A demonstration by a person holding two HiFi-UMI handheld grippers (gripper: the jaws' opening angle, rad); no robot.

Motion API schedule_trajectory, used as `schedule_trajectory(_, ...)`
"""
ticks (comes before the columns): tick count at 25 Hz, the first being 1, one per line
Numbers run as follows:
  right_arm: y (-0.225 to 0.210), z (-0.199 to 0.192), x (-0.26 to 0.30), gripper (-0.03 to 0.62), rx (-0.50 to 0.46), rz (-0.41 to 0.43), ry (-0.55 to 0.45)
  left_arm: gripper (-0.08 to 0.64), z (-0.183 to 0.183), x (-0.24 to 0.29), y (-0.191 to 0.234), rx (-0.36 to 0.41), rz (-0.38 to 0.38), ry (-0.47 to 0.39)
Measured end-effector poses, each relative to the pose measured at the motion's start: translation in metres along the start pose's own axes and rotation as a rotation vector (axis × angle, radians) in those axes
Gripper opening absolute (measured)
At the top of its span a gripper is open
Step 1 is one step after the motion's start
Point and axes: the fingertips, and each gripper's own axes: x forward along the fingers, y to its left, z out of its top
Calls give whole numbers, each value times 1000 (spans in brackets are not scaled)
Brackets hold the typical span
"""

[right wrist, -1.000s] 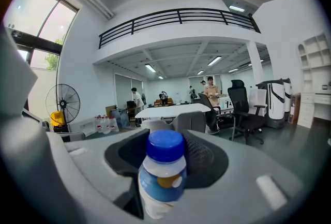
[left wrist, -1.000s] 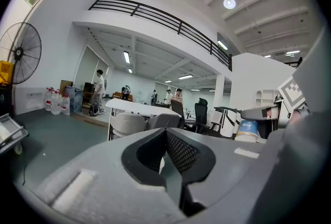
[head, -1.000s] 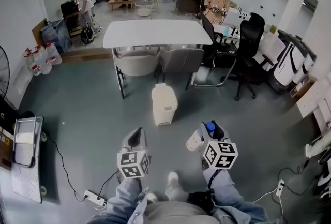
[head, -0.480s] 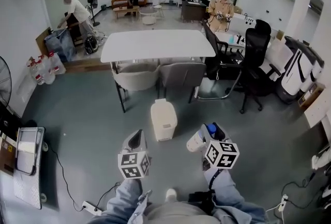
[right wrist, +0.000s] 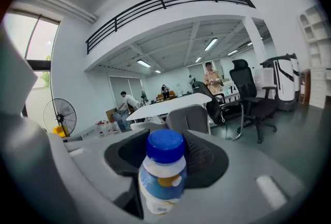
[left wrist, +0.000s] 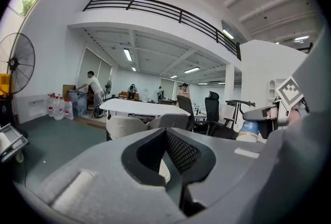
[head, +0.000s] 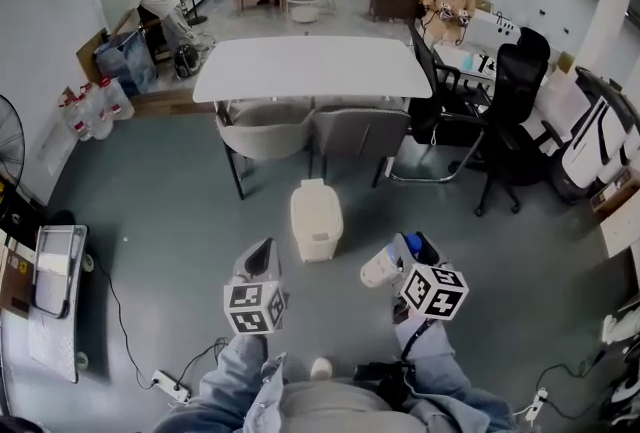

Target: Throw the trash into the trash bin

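Grey floor (head: 170,221), right gripper (head: 400,256) jaws gripping bottle (right wrist: 163,176), left gripper (head: 258,261) jaws seemingly together

Small white plastic bottle (right wrist: 163,176) with blue screw cap and blue label bearing an orange spot. Clamped at mid-body between the jaws of the right gripper (right wrist: 165,158), cap uppermost in that gripper's view. Seen from the head view tilted, pale base toward the left, well above the grey floor (head: 180,221).

Cream trash bin (head: 316,219), boxy with rounded lid. Stands upright on the floor, lid closed, ahead of the bottle and apart from it.
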Motion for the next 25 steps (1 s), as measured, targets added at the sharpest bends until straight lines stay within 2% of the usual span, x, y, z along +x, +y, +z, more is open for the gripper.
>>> schedule_trajectory(4,-16,-9,23,199,28,-13,41,9,0,24,10,3,16,12)
schedule_trajectory(10,-29,3,70,199,49,-16,36,9,6,84,31,-30,29,10)
schedule_trajectory(18,-18,63,131,199,-76,-17,4,9,51,172,55,-61,-3,-28)
schedule_trajectory(25,4,95,199,199,-121,-2,-6,9,72,232,96,-84,-13,-17)
